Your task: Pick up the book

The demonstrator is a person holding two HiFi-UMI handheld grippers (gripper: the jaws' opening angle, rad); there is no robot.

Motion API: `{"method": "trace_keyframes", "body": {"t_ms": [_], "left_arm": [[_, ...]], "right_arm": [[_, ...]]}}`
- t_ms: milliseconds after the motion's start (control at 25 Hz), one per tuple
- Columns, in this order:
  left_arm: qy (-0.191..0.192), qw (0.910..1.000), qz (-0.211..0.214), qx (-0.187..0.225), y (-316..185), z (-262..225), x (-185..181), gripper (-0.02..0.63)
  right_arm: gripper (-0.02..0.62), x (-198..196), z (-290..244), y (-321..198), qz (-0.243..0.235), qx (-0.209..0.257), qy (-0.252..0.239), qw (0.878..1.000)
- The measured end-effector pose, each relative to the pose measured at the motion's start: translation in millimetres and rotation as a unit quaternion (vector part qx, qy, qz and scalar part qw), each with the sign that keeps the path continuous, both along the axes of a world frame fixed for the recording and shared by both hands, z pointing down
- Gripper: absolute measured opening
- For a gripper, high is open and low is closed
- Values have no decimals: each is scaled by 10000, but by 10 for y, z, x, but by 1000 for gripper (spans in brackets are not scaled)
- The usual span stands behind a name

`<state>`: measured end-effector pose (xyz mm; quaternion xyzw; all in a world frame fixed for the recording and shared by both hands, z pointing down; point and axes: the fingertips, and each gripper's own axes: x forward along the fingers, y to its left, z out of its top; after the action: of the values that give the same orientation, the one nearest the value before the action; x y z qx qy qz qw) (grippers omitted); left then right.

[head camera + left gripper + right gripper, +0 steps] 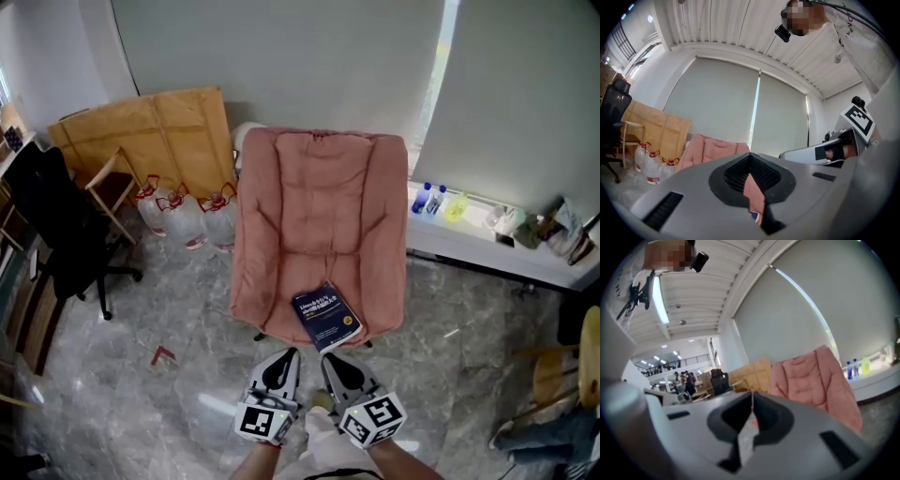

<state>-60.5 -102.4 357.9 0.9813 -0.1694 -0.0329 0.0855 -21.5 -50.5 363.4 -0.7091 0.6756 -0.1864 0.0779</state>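
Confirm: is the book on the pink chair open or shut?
Shut. The book lies flat on the front of the pink chair seat, blue cover up, no pages spread.

Office: swivel chair [58,230], water jugs [184,217] (mezzanine [677,363] beyond).

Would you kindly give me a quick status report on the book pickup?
Left claw shut, empty. Right claw shut, empty. Book untouched on front edge of pink chair, just ahead of both claws. Nothing in the way.
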Motion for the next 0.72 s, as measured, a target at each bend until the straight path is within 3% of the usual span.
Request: {"method": "trace_keyframes", "body": {"t_ms": [720], "left_arm": [[-422,9975,421,-374,-222,554,794,15]], "right_arm": [[14,562,617,-360,120,-239,-443,9987]]}}
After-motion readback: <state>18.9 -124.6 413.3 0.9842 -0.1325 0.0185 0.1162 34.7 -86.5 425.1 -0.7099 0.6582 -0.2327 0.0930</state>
